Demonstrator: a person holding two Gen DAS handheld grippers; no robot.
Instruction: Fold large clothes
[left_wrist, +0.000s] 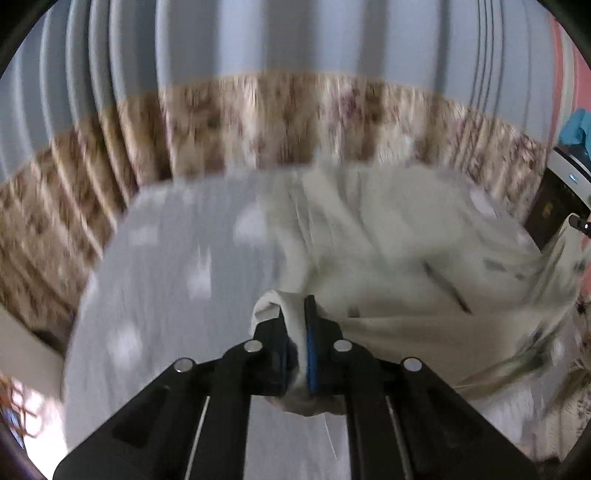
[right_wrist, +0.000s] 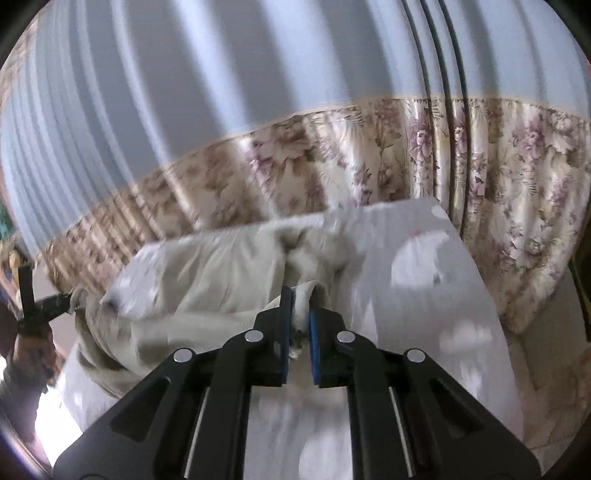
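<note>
A large cream garment (left_wrist: 399, 236) lies spread and rumpled on a pale grey spotted sheet (left_wrist: 166, 266). My left gripper (left_wrist: 295, 317) is shut on a bunched edge of the garment, with cloth wedged between its blue pads. In the right wrist view the same cream garment (right_wrist: 221, 273) stretches away to the left over the sheet (right_wrist: 424, 295). My right gripper (right_wrist: 301, 306) is shut on another fold of it. The left gripper (right_wrist: 55, 301) shows small at the far left of that view, holding the garment's other end. Both views are motion-blurred.
A floral curtain (right_wrist: 498, 184) hangs behind the sheeted surface under a blue-grey striped wall (left_wrist: 258, 37). A dark box and a white device (left_wrist: 565, 184) stand at the right edge of the left wrist view. A person's sleeve and hand (right_wrist: 26, 354) appear at far left.
</note>
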